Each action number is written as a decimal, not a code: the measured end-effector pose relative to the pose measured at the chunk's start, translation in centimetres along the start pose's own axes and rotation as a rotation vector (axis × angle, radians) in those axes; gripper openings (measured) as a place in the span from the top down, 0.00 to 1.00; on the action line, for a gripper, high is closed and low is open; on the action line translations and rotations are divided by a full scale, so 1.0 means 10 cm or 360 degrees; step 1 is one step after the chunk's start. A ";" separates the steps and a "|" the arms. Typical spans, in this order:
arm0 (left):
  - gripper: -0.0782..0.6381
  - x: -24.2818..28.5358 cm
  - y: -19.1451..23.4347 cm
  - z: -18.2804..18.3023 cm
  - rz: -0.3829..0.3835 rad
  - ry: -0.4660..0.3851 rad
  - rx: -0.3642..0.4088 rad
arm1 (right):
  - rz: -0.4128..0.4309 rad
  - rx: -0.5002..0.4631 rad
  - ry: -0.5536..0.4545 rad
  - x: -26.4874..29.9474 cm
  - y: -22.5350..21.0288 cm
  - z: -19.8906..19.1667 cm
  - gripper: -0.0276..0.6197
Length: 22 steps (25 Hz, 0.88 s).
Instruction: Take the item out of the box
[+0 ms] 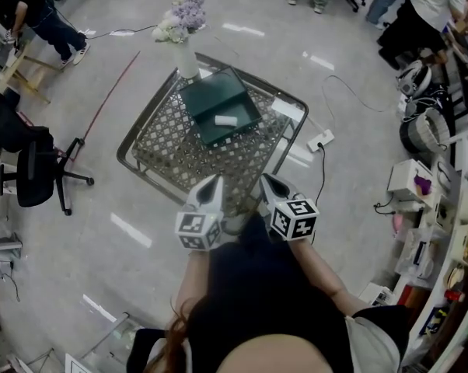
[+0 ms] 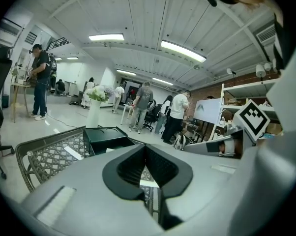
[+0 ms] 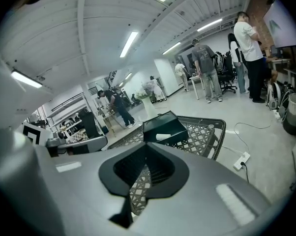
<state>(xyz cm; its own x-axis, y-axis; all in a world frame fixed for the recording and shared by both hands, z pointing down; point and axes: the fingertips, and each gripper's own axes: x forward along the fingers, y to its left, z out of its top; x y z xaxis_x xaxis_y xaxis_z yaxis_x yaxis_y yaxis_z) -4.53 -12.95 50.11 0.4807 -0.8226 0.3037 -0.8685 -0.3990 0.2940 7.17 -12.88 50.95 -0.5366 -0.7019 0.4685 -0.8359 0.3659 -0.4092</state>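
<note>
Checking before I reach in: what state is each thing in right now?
Dark green cardboard box: open on top, flat on the grey metal lattice table.
Small white oblong item: lying inside the box, untouched.
White vase of pale flowers: upright at the table's far corner.
Left tool: shut, empty.
Right tool: shut, empty.

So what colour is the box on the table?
The box is dark green, clearest in the head view.

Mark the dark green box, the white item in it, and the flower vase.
dark green box [image 1: 209,95], head view, bare inside floor
white item [image 1: 225,120], head view, its middle
flower vase [image 1: 187,61], head view, white body
</note>
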 end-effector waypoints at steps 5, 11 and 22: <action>0.88 0.15 0.10 0.07 0.0023 -0.0011 -0.0015 | 0.0022 -0.0011 0.0028 0.17 -0.07 0.10 0.96; 0.88 0.32 0.26 0.09 0.0054 0.0002 -0.0040 | 0.0043 -0.0023 0.0073 0.40 -0.14 0.17 0.96; 0.88 0.55 0.54 0.09 0.0131 0.0029 -0.0071 | 0.0082 -0.0051 0.0137 0.78 -0.25 0.30 0.96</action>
<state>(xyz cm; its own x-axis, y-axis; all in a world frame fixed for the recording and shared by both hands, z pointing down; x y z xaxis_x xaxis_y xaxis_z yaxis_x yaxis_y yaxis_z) -6.73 -20.01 52.52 0.4106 -0.8442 0.3445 -0.8990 -0.3117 0.3076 5.45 -21.08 53.27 -0.5856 -0.6270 0.5137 -0.8096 0.4202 -0.4099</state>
